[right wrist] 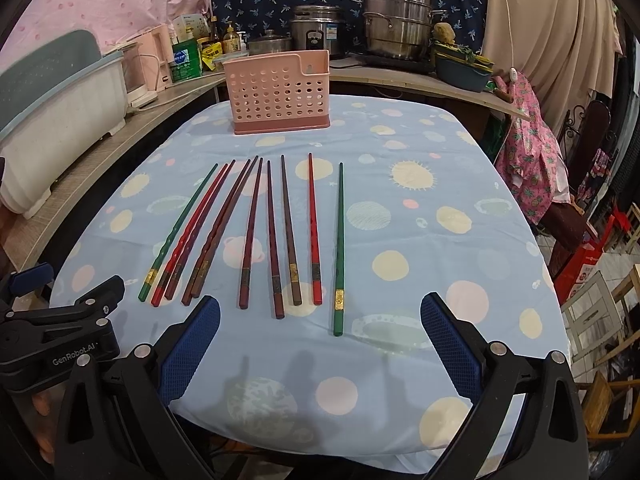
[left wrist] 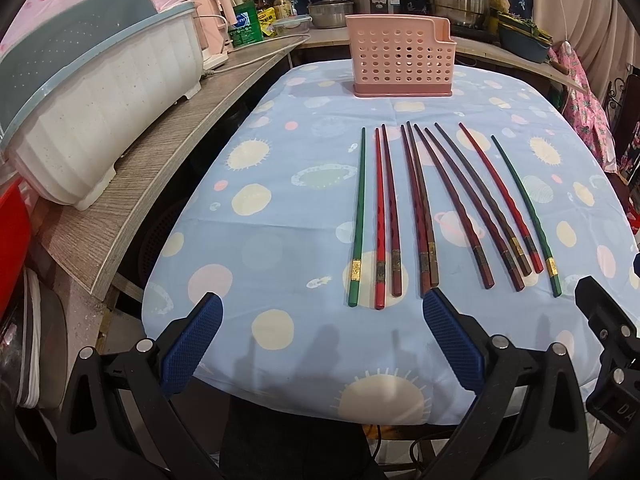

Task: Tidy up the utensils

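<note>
Several chopsticks (left wrist: 420, 208) (right wrist: 272, 240), green, red and dark brown with gold bands, lie side by side on the blue patterned tablecloth (left wrist: 280, 168) (right wrist: 440, 184), tips pointing away. Beyond them stands a pink perforated utensil holder (left wrist: 400, 56) (right wrist: 278, 94), with nothing showing above its rim. My left gripper (left wrist: 322, 304) hovers open at the near edge, just short of the chopsticks' thick ends. My right gripper (right wrist: 320, 308) is also open, with the rightmost green chopstick (right wrist: 339, 248) ending between its blue pads (right wrist: 192, 344). Nothing is held.
A white and grey dish drainer (left wrist: 100, 100) sits on the wooden shelf (left wrist: 160, 168) left of the table. Pots, a rice cooker (right wrist: 316, 28) and bottles crowd the counter behind. A chair with pink cloth (right wrist: 532, 152) stands at the right.
</note>
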Demonstrator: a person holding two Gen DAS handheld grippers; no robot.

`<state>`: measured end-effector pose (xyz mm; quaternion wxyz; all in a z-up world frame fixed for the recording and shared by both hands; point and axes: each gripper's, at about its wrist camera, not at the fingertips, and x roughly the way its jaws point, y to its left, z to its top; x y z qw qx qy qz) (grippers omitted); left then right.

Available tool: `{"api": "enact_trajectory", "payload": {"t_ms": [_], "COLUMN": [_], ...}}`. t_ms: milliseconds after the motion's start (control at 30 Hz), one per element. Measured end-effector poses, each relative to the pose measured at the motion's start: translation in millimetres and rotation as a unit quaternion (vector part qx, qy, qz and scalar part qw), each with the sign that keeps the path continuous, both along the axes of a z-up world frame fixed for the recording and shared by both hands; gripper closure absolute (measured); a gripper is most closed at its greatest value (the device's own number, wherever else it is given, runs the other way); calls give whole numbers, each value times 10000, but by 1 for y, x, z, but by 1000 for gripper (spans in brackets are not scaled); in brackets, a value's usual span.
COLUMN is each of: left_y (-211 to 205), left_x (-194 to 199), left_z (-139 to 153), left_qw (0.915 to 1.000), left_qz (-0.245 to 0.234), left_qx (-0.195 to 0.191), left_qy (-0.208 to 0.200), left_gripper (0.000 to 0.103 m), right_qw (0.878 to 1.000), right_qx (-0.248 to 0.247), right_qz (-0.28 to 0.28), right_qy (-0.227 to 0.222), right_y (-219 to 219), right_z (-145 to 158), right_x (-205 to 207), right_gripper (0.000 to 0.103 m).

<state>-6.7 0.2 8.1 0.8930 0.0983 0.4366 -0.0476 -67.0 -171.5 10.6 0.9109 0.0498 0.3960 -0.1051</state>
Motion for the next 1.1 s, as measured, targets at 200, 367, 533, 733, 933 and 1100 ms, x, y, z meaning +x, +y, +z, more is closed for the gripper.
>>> {"api": "enact_trajectory", "payload": {"t_ms": [200,367,533,733,933,1100], "left_y": [0,0,-2,-4,-4,-3], "left_x": [0,0,1,1,1,0], "left_z": [0,0,1,2,2,2], "left_qw": [10000,10000,10000,10000,10000,10000], "left_qz": [3,3,0,-7,-8,-9], "left_qx": [1,3,8,17,16,15], "left_qy": [-2,-1,-5,-18,-20,-20], "left_gripper": [7,7,7,7,7,7], "right_qw": [10000,10000,10000,10000,10000,10000], "right_qx": [0,0,-6,-1,-12,-18], "right_qz": [0,6,1,3,28,44], "right_qy": [-9,-11,-14,-15,-26,-37], "right_y": [0,0,0,0,3,5], "right_z": [1,1,1,1,3,5], "right_x": [0,0,0,0,1,1], "right_gripper": [7,7,7,7,7,7]}}
